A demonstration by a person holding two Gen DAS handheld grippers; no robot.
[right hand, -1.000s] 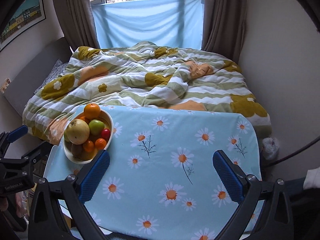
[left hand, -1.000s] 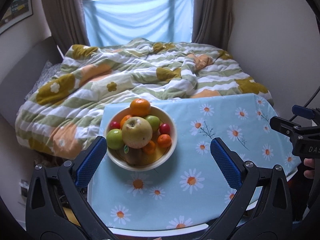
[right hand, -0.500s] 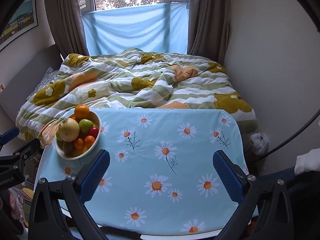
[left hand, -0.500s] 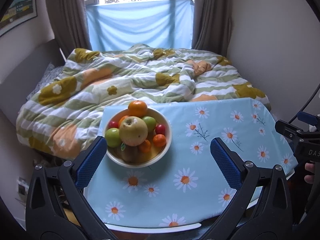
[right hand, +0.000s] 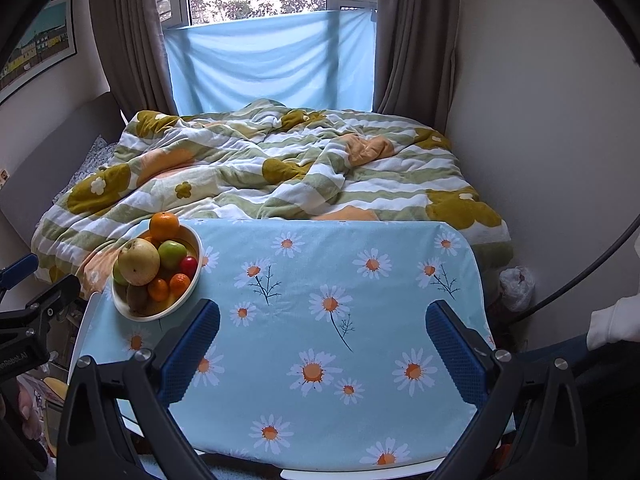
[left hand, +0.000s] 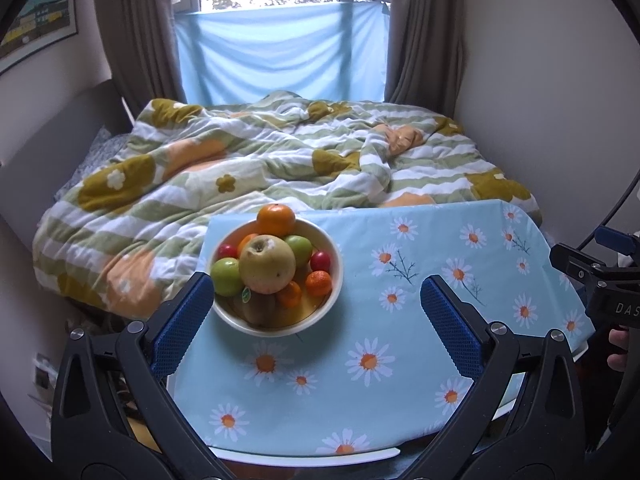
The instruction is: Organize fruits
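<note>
A white bowl piled with fruit stands at the left end of the table, which has a blue daisy cloth. On top lie a big yellow pear, an orange, green apples, small red fruits, mandarins and a kiwi. My left gripper is open and empty, short of the bowl. My right gripper is open and empty over the table's middle; the bowl lies to its left.
A bed with a striped flowered quilt lies right behind the table. A wall stands on the right, a window with a blue cloth behind. A white bag lies on the floor at right.
Both grippers have drawn back and risen a little; the table and bowl look smaller and lower in view. Both stay open and empty.
</note>
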